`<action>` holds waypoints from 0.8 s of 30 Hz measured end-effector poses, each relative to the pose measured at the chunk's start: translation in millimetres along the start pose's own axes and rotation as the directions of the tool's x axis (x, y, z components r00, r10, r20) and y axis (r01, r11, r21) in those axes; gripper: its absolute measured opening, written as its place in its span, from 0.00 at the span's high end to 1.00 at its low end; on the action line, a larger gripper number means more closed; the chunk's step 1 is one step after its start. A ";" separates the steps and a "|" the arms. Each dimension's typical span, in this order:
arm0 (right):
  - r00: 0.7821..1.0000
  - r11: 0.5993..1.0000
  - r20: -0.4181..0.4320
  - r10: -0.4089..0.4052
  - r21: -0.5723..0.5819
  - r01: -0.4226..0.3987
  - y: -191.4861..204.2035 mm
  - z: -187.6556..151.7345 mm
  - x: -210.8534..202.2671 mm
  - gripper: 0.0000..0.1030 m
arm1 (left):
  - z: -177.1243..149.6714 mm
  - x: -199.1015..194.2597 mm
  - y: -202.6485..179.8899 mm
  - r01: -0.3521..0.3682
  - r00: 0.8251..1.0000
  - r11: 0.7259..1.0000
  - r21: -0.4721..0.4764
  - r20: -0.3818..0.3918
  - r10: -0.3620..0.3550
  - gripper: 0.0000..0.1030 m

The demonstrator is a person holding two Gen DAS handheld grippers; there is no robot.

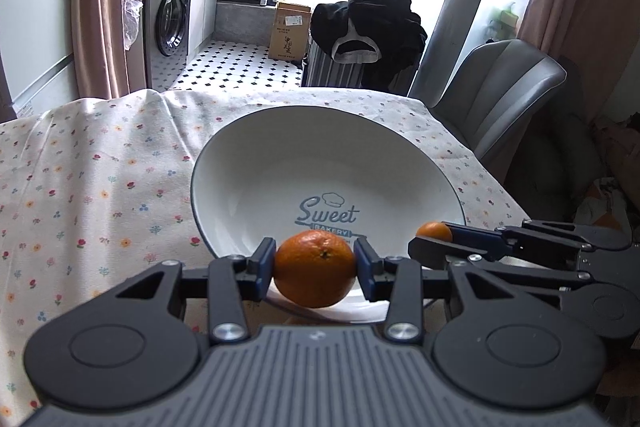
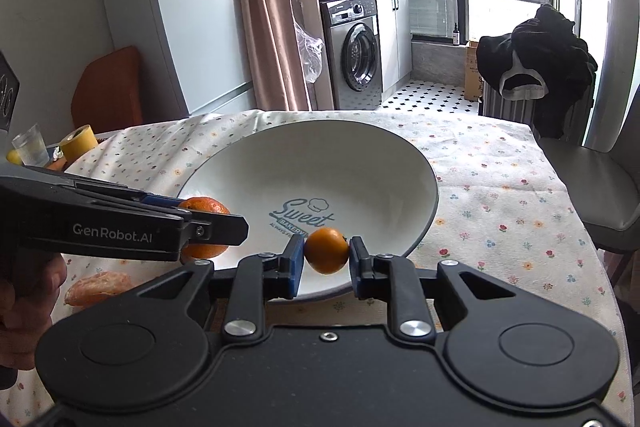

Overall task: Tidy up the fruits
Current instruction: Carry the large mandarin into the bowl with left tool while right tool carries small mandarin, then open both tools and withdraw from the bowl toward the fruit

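Observation:
A white "Sweet Bakery" bowl sits on the floral tablecloth; it also shows in the right wrist view. My left gripper is shut on a large mandarin held over the bowl's near rim. My right gripper is shut on a smaller mandarin, also over the near rim. In the left wrist view the right gripper comes in from the right with its mandarin. In the right wrist view the left gripper comes in from the left with its mandarin.
A peeled mandarin lies on the cloth left of the bowl. A glass and a yellow tape roll stand at the far left. A grey chair stands at the table's right side. The tablecloth spreads left of the bowl.

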State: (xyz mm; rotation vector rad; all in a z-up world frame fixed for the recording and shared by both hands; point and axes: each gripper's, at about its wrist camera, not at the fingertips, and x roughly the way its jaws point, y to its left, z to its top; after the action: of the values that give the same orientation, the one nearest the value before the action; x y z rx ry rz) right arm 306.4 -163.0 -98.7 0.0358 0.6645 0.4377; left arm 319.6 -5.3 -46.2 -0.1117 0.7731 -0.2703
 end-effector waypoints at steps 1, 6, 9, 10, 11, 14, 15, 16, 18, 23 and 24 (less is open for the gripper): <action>1.000 1.000 -0.003 -0.003 -0.008 0.003 0.6 0.0 2.1 0.78 | 1.2 2.7 0.0 0.001 1.000 1.000 -0.001 -0.005 -0.001 0.60; 1.000 0.999 -0.015 -0.004 -0.035 0.003 4.1 -0.2 8.9 0.78 | 4.0 18.2 -0.8 -0.012 0.999 1.000 0.016 -0.036 0.012 0.60; 1.000 0.999 -0.021 -0.009 -0.047 0.008 5.7 0.5 11.7 0.77 | 6.2 19.7 1.3 -0.022 0.999 1.000 0.007 -0.036 0.023 0.60; 1.000 0.999 -0.024 -0.010 -0.050 0.009 6.2 0.9 12.3 0.76 | 7.2 19.7 1.8 -0.022 0.999 1.000 0.007 -0.040 0.023 0.59; 1.000 0.999 -0.026 -0.009 -0.050 0.008 6.4 1.4 12.8 0.76 | 7.3 18.8 1.6 -0.021 0.999 1.000 0.014 -0.039 0.022 0.59; 1.000 0.999 -0.028 -0.006 -0.046 0.005 5.9 1.4 13.2 0.76 | 6.8 15.2 1.4 -0.022 0.999 0.999 0.023 -0.037 0.023 0.58; 1.000 0.999 -0.028 -0.006 -0.042 0.005 5.8 1.4 12.7 0.76 | 6.6 13.5 1.6 -0.020 0.999 1.000 0.022 -0.036 0.021 0.58; 1.000 0.999 -0.028 -0.006 -0.037 0.005 6.3 1.2 11.6 0.76 | 6.6 11.1 2.0 -0.016 0.999 1.000 0.020 -0.034 0.017 0.57; 1.000 1.000 -0.020 -0.003 -0.028 0.002 6.1 1.2 7.0 0.73 | 7.3 5.4 3.5 -0.018 1.000 1.000 0.016 -0.025 0.018 0.55; 1.000 1.000 0.004 -0.004 -0.009 0.004 7.9 -0.9 -8.8 0.62 | 9.3 -22.2 6.3 -0.054 0.998 0.998 0.011 0.044 0.054 0.25; 1.000 1.000 0.012 -0.004 -0.001 0.004 8.1 -1.3 -13.4 0.56 | 8.8 -28.2 6.4 -0.066 0.996 0.998 0.014 0.063 0.065 0.21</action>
State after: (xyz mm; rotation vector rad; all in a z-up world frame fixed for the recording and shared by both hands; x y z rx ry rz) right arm 293.1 -161.2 -90.5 0.0363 0.6521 0.4335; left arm 307.8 8.8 -22.2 -0.0791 0.7107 -0.2100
